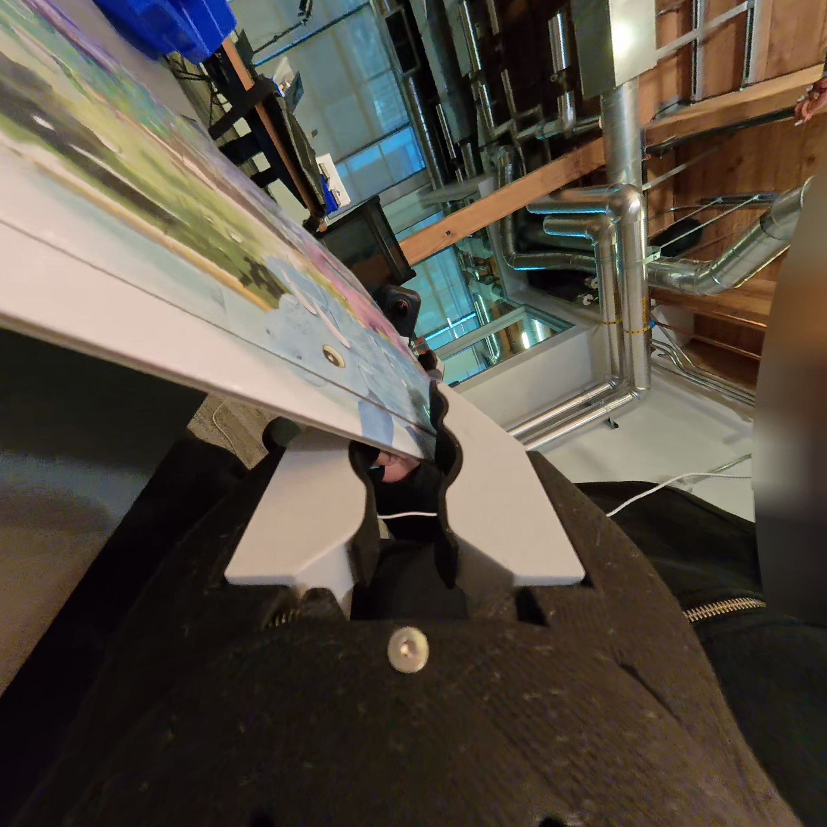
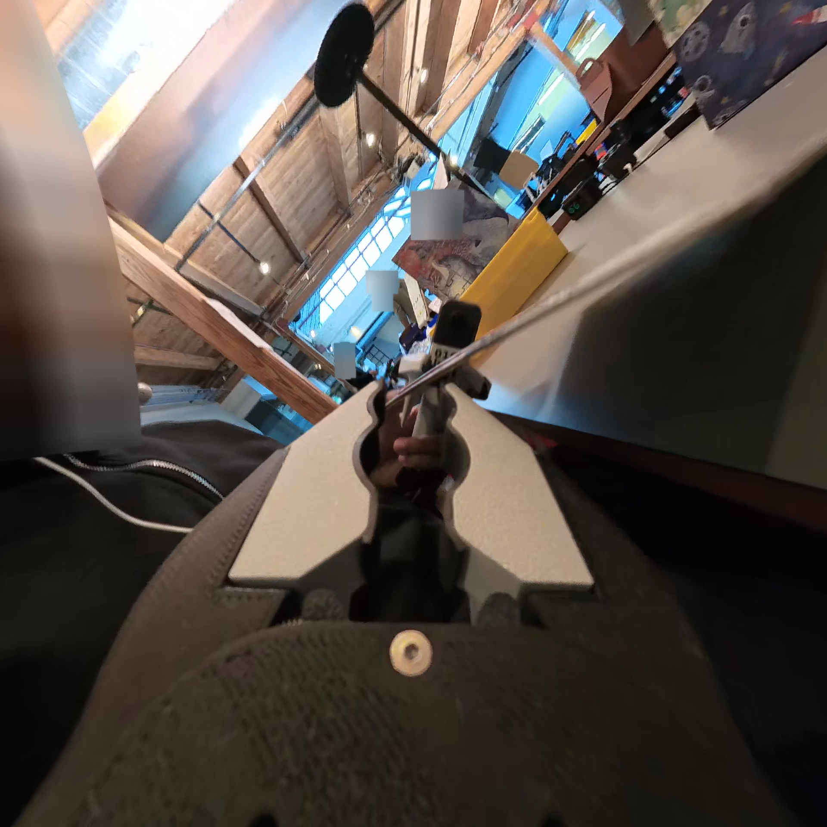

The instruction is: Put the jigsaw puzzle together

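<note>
The jigsaw puzzle board (image 1: pixel 179 232) is a flat white board with a colourful picture, partly blurred. It is lifted and steeply tilted. My left gripper (image 1: pixel 425 429) is shut on its near edge, with one finger under the board and one above. In the right wrist view I see the board almost edge-on, its grey underside (image 2: pixel 671 358) to the right. My right gripper (image 2: pixel 414 396) is closed on the end of that edge. The left gripper (image 2: pixel 452 358) shows just beyond it, facing me. The right gripper's camera (image 1: pixel 398 309) peeks over the board in the left wrist view.
A grey table (image 2: pixel 671 179) carries a yellow box (image 2: pixel 519 264) and a dark space-pattern box (image 2: pixel 738 58). A blue bin (image 1: pixel 179 27) sits beyond the board. A person's black zipped jacket (image 1: pixel 693 559) is close on one side. Ceiling beams and silver ducts fill the background. The gap from one gripper's tips to the other's is roughly 8 cm.
</note>
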`<state>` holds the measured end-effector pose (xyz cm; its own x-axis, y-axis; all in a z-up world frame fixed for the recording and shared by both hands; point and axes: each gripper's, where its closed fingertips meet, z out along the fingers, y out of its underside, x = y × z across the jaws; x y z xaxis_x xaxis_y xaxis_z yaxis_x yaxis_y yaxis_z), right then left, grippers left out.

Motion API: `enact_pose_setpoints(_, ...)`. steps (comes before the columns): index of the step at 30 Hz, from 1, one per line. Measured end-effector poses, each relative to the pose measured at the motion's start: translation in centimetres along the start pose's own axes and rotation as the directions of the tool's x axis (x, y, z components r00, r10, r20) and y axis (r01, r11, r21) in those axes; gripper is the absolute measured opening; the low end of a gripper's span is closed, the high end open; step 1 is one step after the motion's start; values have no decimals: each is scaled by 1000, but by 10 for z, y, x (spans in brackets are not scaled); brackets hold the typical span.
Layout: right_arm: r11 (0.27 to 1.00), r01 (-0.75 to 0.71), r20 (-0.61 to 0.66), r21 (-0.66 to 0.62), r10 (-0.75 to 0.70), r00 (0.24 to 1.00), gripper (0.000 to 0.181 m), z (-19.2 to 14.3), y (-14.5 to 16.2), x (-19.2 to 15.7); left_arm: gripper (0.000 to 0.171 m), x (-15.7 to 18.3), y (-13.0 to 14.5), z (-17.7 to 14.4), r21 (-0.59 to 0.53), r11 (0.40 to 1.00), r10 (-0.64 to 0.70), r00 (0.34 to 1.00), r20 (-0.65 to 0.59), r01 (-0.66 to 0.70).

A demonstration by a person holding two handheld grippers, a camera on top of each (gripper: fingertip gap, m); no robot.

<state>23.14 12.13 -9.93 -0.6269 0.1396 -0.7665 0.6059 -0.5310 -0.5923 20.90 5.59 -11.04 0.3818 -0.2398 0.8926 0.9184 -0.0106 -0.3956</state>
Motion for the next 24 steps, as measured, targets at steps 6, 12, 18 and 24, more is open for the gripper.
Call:
enact_pose_setpoints(6, 994, -106, -24, 38, 107, 994, 28, 4, 2, 13, 10, -3, 1, -1, 32, 999, 10, 1000, 26, -11)
enact_pose_setpoints(12, 986, -160, -109, 37, 164, 980, 29, 15, 9, 28, 11, -11, 12, 6, -19, 999, 38, 996, 77, -36)
enact_pose_setpoints(18, 958, -262, -105, 116, 275, 956, 14, 17, 1, 41, 14, -16, 21, 13, -66, 997, 44, 994, 99, -38)
enact_pose_setpoints(24, 973, -205, -129, 108, 218, 968, 14, 14, -11, 34, 50, -2, 20, 0, -42, 998, 41, 999, 1, -41)
